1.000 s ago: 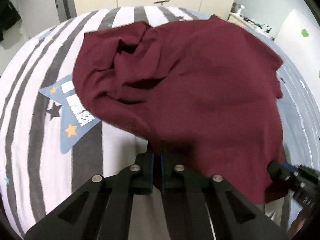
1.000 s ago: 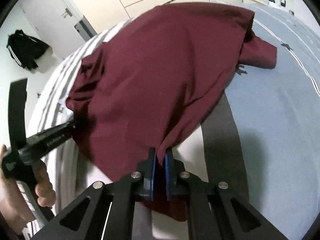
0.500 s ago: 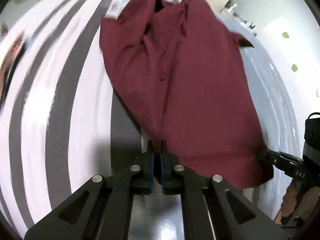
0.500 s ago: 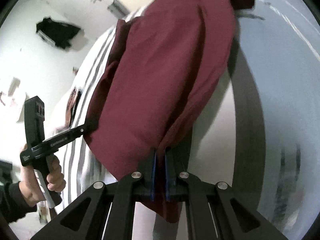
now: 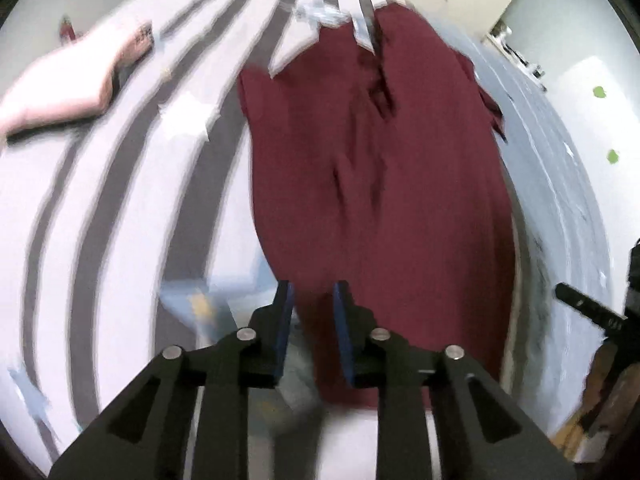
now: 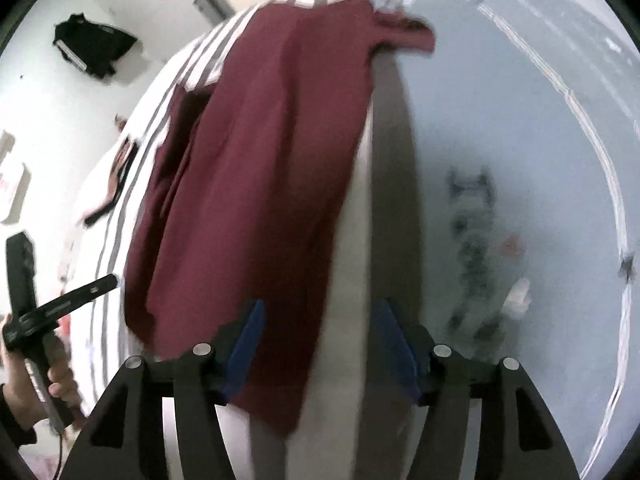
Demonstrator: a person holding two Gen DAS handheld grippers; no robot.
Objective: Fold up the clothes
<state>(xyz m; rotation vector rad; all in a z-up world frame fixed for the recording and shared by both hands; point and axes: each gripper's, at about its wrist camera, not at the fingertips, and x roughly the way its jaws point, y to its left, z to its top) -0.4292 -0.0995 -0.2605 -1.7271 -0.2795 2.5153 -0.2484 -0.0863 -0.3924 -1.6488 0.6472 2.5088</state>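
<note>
Maroon cloth, a garment [image 5: 380,184] of one plain colour, lies stretched lengthwise on the bed, its near hem reaching down between my fingers in both wrist views; a short sleeve [image 6: 404,34] sticks out at its far end. I can read no label or print on it. The pictures are blurred, so the small white lettering on the side of each tool stays illegible.

My left gripper [image 5: 314,328] has its blue-padded fingers parted, with a strip of the hem lying in the gap; the pads do not press it. My right gripper [image 6: 318,344] stands wider apart, the cloth's edge running beside the left pad and clear of the right one. Seen from the right wrist, my left hand [image 6: 36,376] wraps the handle of its tool, dark sleeve at the wrist, the tool's tip just beside the garment's left edge.

The bed cover [image 5: 120,208] is white with grey stripes and pale star shapes on the left, plain light blue-grey with thin white lines on the right. A pale folded item [image 5: 60,92] lies far left on the stripes. Beyond are cream cupboard doors, white walls, a black jacket [image 6: 94,46] hanging, and green wall stickers [image 5: 599,91].
</note>
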